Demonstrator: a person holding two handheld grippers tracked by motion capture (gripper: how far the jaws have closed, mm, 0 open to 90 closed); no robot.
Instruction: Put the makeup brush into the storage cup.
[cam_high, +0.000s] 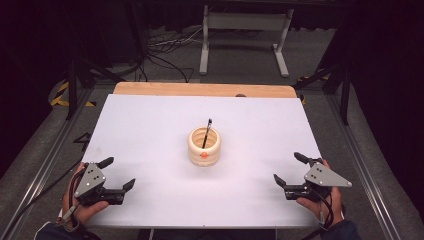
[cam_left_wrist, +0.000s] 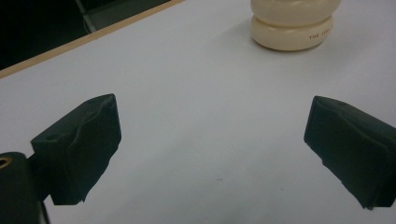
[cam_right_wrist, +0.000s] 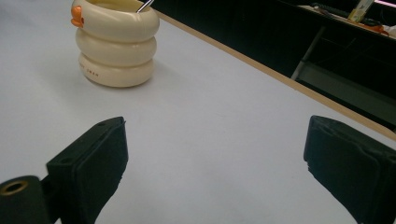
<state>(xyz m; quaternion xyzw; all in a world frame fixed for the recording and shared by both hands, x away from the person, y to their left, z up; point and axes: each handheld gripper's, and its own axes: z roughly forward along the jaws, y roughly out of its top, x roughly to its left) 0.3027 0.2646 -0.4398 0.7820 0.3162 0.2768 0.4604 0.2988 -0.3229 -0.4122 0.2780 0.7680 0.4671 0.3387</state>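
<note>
A cream ribbed holder (cam_high: 204, 146) with a small orange mark on its front stands at the middle of the white table (cam_high: 150, 125). A dark pen (cam_high: 207, 131) leans inside it, its tip sticking up past the rim. My left gripper (cam_high: 118, 173) rests open near the front left corner, nothing between its jaws. My right gripper (cam_high: 290, 169) is open near the front right corner, likewise empty. The holder's base (cam_left_wrist: 292, 32) appears far ahead in the left gripper view. In the right gripper view the holder (cam_right_wrist: 116, 44) stands at upper left, with the pen's end (cam_right_wrist: 145, 5) at its rim.
A wooden strip (cam_high: 205, 90) edges the table's far side. Beyond it stand a white metal frame (cam_high: 244, 30) and cables (cam_high: 165, 50) on the floor. Dark stands flank the table left and right.
</note>
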